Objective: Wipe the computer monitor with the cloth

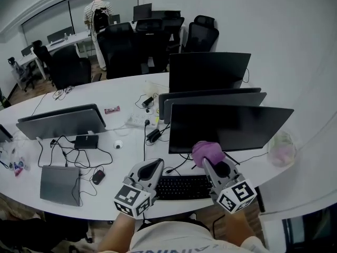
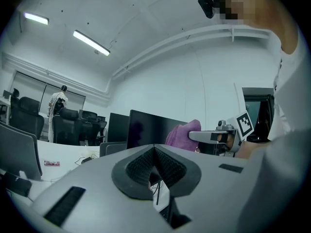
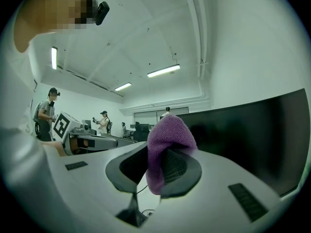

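a: where's the cloth [image 1: 207, 152]?
b: it's pinched in the right gripper [image 1: 211, 161], whose jaws are clamped on it. it's purple and bunched up, and it bulges out past the jaw tips.
a: and the monitor [image 1: 226, 126]?
b: it's the nearest dark screen, at 12 o'clock from the right gripper. the cloth sits at its bottom edge, about 7 o'clock on the screen. in the head view the two overlap, but i can't tell if they touch. in the right gripper view the screen fills the 3 o'clock side, just beside the cloth.
a: what about the left gripper [image 1: 151, 168]?
b: it's at 9 o'clock from the right one, apart from the cloth. its jaws are closed tip to tip, with nothing between them.
a: what's around them?
b: a black keyboard [image 1: 181, 187] lies on the white desk [image 1: 126, 91], between the two grippers, at 6 o'clock from the monitor. two more screens [image 1: 208, 70] stand behind it at 12 o'clock.
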A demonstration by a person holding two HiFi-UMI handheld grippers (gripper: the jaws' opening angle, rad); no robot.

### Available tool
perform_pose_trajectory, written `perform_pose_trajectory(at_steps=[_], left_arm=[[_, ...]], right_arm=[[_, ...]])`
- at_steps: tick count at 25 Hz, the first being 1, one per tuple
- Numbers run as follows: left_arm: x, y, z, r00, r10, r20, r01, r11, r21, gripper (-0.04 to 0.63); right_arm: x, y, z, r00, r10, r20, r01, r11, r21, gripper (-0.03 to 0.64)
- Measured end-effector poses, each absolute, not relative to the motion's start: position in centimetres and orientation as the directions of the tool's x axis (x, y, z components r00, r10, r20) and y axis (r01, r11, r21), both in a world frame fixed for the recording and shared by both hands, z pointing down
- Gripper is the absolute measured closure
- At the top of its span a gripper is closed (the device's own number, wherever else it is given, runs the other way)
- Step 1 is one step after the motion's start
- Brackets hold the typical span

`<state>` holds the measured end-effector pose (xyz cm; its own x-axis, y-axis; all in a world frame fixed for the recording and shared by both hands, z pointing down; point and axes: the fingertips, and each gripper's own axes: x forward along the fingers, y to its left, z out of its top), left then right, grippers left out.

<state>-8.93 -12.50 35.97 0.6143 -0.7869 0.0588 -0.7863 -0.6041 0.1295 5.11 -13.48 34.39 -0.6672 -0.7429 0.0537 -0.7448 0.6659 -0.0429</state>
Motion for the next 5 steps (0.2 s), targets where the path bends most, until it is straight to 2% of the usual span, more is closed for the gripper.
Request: perform_pose_trajectory(at_steps=[5], left_arm=[[-9.03, -12.57, 36.05, 0.61, -0.79, 0.061, -0.789, -0.599, 0.136, 0.591]], right_arm=[[5.04, -13.65, 34.58, -0.672, -0.738, 0.057, -0.74, 0.671, -0.038, 0.554]])
